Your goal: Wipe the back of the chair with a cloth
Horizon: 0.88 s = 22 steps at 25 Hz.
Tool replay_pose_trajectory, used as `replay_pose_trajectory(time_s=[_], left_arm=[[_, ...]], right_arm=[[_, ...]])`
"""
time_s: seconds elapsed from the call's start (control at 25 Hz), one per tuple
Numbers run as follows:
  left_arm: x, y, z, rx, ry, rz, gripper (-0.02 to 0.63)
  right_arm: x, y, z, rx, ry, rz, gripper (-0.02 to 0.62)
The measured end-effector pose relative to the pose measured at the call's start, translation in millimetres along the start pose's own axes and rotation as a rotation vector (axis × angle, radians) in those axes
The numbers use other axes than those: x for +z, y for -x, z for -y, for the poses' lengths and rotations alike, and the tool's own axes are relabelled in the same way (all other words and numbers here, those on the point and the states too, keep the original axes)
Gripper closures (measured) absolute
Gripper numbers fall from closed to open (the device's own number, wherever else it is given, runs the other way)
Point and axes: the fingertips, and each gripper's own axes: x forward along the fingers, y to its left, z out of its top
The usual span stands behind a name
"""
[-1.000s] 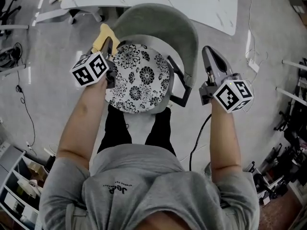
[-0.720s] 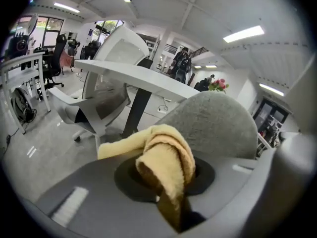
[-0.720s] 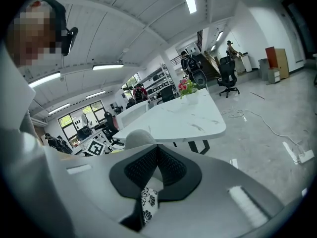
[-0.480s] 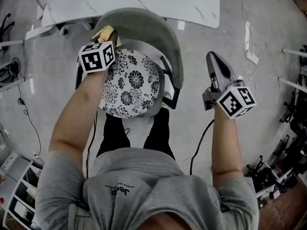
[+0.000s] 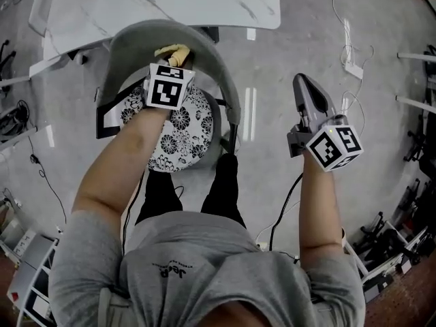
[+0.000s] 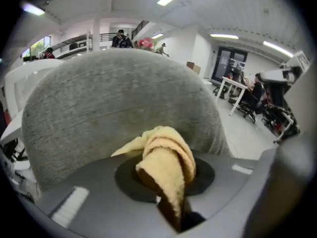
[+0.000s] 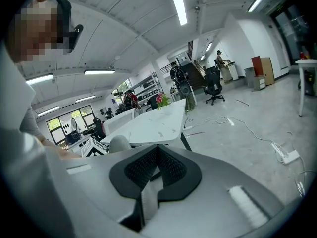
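Note:
A grey chair with a curved felt backrest (image 5: pixel 211 73) and a black-and-white flowered seat cushion (image 5: pixel 178 133) stands in front of me. My left gripper (image 5: pixel 178 54) is shut on a yellow cloth (image 5: pixel 172 50), held against the inner face of the backrest. In the left gripper view the cloth (image 6: pixel 166 162) bulges out of the closed jaws right at the grey backrest (image 6: pixel 114 108). My right gripper (image 5: pixel 305 90) hovers to the right of the chair, over the floor, jaws shut with nothing between them.
A white marble-pattern table (image 5: pixel 150 2) stands just behind the chair. Cables and a power strip (image 5: pixel 352 67) lie on the concrete floor at the right. Shelving (image 5: pixel 27 278) sits at the lower left, equipment racks at the lower right.
My left gripper with the cloth has swept from the chair's left edge rightward along the backrest. The chair has shifted left in the view. The right gripper has hardly moved.

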Motion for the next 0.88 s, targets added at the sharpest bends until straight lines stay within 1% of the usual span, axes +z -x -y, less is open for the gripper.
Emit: replay_pose_trajectory(time_s=[0.12,0.2,0.28,0.32,0.36,0.44,0.52,0.64,0.76,0.88], left_arm=[[0.4,-5.7,29.8,-0.036,-0.107,-0.029,0.48],[-2.6,-6.3,45.1,-0.061,-0.176,-0.032,0.482],[-6.5,-4.4,70.7,-0.132,-0.237,-0.016,0.482],[-8.4,-2.2,84.3,-0.177,-0.243,-0.003,0.482],[-10.1,1.0,94.6,-0.218,-0.227,0.011,0.482],[-14.5,9.8,99.1,-0.268,-0.145,0.045,0.482],[-25.5,19.4,79.8,-0.266,-0.029,0.075,0.481],[-58.9,35.6,23.9,-0.206,0.149,0.079,0.481],[-99.8,56.5,-41.2,-0.113,0.31,0.067,0.481],[-137.1,79.5,-100.6,-0.019,0.474,0.078,0.481]], right_arm=[[-2.0,5.3,2.1,0.0,-0.004,0.004,0.592],[-4.0,6.4,0.2,0.001,-0.002,0.0,0.591],[-6.2,6.3,-4.4,0.005,0.0,-0.004,0.592],[-7.4,5.7,-8.0,0.009,0.0,-0.005,0.592],[-8.3,4.7,-13.0,0.014,0.0,-0.007,0.592],[-10.1,0.1,-26.6,0.029,0.005,-0.015,0.592],[-12.4,-8.5,-43.2,0.048,0.009,-0.024,0.592],[-18.8,-24.9,-69.0,0.078,0.022,-0.043,0.592],[-25.6,-42.6,-93.7,0.109,0.038,-0.065,0.592],[-31.5,-59.0,-116.9,0.132,0.045,-0.083,0.592]])
